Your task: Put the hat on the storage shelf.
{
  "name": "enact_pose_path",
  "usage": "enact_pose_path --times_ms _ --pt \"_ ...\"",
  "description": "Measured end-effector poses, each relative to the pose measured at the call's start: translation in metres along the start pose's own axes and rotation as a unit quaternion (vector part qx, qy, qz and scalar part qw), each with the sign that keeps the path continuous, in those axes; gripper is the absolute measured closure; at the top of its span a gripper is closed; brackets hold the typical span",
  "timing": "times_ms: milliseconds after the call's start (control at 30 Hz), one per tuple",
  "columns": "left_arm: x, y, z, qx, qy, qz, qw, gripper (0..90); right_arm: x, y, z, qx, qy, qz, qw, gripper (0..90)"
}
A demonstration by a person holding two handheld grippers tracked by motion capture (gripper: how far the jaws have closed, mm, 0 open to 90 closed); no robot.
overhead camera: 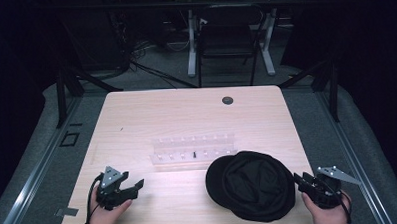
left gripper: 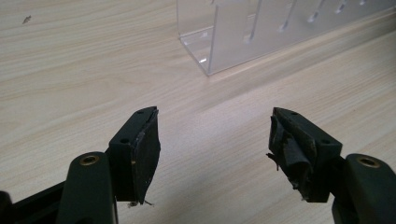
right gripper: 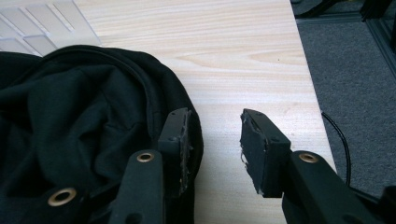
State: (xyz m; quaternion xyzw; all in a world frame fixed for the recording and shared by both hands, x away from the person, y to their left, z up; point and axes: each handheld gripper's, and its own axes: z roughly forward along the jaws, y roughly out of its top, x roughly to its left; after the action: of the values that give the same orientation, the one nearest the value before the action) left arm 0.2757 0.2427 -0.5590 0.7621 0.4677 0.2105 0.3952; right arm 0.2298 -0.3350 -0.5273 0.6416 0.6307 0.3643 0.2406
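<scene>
Your left gripper (overhead camera: 131, 186) sits near the front left of the table (overhead camera: 186, 117). Its jaws are wide apart, with nothing but bare wood between them. A clear plastic rack (left gripper: 261, 32) stands a little way ahead of it.

Your right gripper (overhead camera: 300, 181) is at the front right, just at the edge of the black hat (overhead camera: 251, 185). Its jaws are apart too. One jaw lies over the rim of the hat (right gripper: 79, 121), the other is over bare table, and they are not pinching the cloth. The hat lies flat on the table, just in front of the rack (overhead camera: 193, 149).
</scene>
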Motion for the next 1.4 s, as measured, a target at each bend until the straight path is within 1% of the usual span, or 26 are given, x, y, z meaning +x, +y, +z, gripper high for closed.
enact_pose_path --times_ms 233,267,300,367,400,433,467,500,533,567,600,633,667,733,767,800,900,967,1067,1100,1133,1167,1267,1300,1333,1400 --pt "-0.001 0.0 -0.001 -0.004 -0.001 0.003 1.0 33.8 0.006 0.01 -0.005 0.009 0.007 -0.004 0.9999 62.1" --pt "-0.001 0.0 -0.001 -0.003 -0.001 0.006 1.0 33.8 0.007 0.014 -0.005 0.018 0.016 -0.002 0.9997 62.1" --pt "-0.002 0.0 -0.001 -0.003 -0.001 0.007 1.0 33.8 0.007 0.014 -0.005 0.018 0.016 -0.002 0.9997 62.1" --pt "-0.003 0.0 0.0 -0.004 -0.003 0.008 1.0 33.8 0.008 0.019 -0.005 0.037 0.014 -0.021 0.999 61.8" --pt "-0.003 0.0 0.0 -0.003 -0.004 0.009 0.9999 33.8 0.01 0.026 -0.006 0.056 0.02 -0.03 0.9978 61.6" --pt "-0.003 0.0 0.0 -0.003 -0.004 0.009 0.9999 33.8 0.01 0.026 -0.006 0.056 0.02 -0.03 0.9978 61.6" --pt "-0.004 0.0 0.0 -0.001 -0.004 0.011 0.9999 33.8 0.011 0.033 -0.006 0.077 0.027 -0.037 0.996 61.6" --pt "-0.004 0.0 0.0 -0.001 -0.004 0.011 0.9999 33.8 0.011 0.033 -0.006 0.077 0.027 -0.037 0.996 61.6" --pt "-0.005 0.0 0.0 0.0 -0.004 0.012 0.9999 33.8 0.013 0.041 -0.007 0.1 0.028 -0.044 0.9937 61.7" --pt "-0.005 0.0 0.0 0.0 -0.004 0.012 0.9999 33.8 0.013 0.041 -0.007 0.1 0.028 -0.044 0.9937 61.7" --pt "-0.005 0.0 0.0 -0.001 -0.004 0.013 0.9999 33.8 0.015 0.047 -0.007 0.116 0.026 -0.054 0.9914 61.6" --pt "-0.005 0.0 0.0 -0.001 -0.004 0.013 0.9999 33.8 0.015 0.047 -0.007 0.116 0.026 -0.054 0.9914 61.6" --pt "-0.006 0.0 0.001 0.0 -0.005 0.014 0.9999 33.8 0.017 0.053 -0.006 0.138 0.02 -0.064 0.9881 61.6" --pt "-0.006 0.0 0.001 0.002 -0.004 0.014 0.9999 33.8 0.017 0.055 -0.006 0.143 0.018 -0.068 0.9872 61.4" --pt "-0.006 0.0 0.002 0.002 -0.005 0.014 0.9999 33.8 0.018 0.057 -0.005 0.155 0.017 -0.068 0.9853 61.2" --pt "-0.006 0.0 0.002 0.004 -0.005 0.014 0.9999 33.8 0.018 0.06 -0.003 0.175 0.02 -0.069 0.982 60.9" --pt "-0.006 0.0 0.002 0.004 -0.005 0.015 0.9999 33.8 0.018 0.062 0.002 0.203 0.029 -0.064 0.9766 61.0" --pt "-0.006 0.0 0.002 0.004 -0.005 0.015 0.9999 33.8 0.018 0.062 0.004 0.21 0.029 -0.062 0.9752 61.1" --pt "-0.007 -0.001 0.002 0.005 -0.005 0.014 0.9999 33.8 0.016 0.062 0.009 0.234 0.028 -0.063 0.9699 62.7" --pt "-0.007 -0.001 0.003 0.005 -0.005 0.014 0.9999 33.8 0.016 0.062 0.011 0.236 0.03 -0.059 0.9696 63.2" --pt "-0.007 -0.001 0.003 0.006 -0.005 0.015 0.9999 33.8 0.014 0.063 0.014 0.247 0.03 -0.058 0.9667 64.9" --pt "-0.007 -0.001 0.003 0.006 -0.005 0.015 0.9999 33.8 0.014 0.063 0.014 0.247 0.03 -0.058 0.9667 64.9" --pt "-0.007 -0.001 0.003 0.007 -0.003 0.016 0.9998 33.8 0.01 0.064 0.021 0.272 0.029 -0.054 0.9603 65.1" --pt "-0.007 -0.001 0.003 0.007 -0.003 0.016 0.9998 33.7 0.01 0.064 0.021 0.272 0.029 -0.054 0.9603 65.1" --pt "-0.007 -0.001 0.003 0.007 -0.003 0.015 0.9999 33.8 0.008 0.064 0.024 0.281 0.027 -0.05 0.958 65.7" --pt "-0.006 -0.001 0.003 0.009 -0.002 0.014 0.9999 33.8 0.006 0.063 0.028 0.285 0.027 -0.042 0.9572 66.3"
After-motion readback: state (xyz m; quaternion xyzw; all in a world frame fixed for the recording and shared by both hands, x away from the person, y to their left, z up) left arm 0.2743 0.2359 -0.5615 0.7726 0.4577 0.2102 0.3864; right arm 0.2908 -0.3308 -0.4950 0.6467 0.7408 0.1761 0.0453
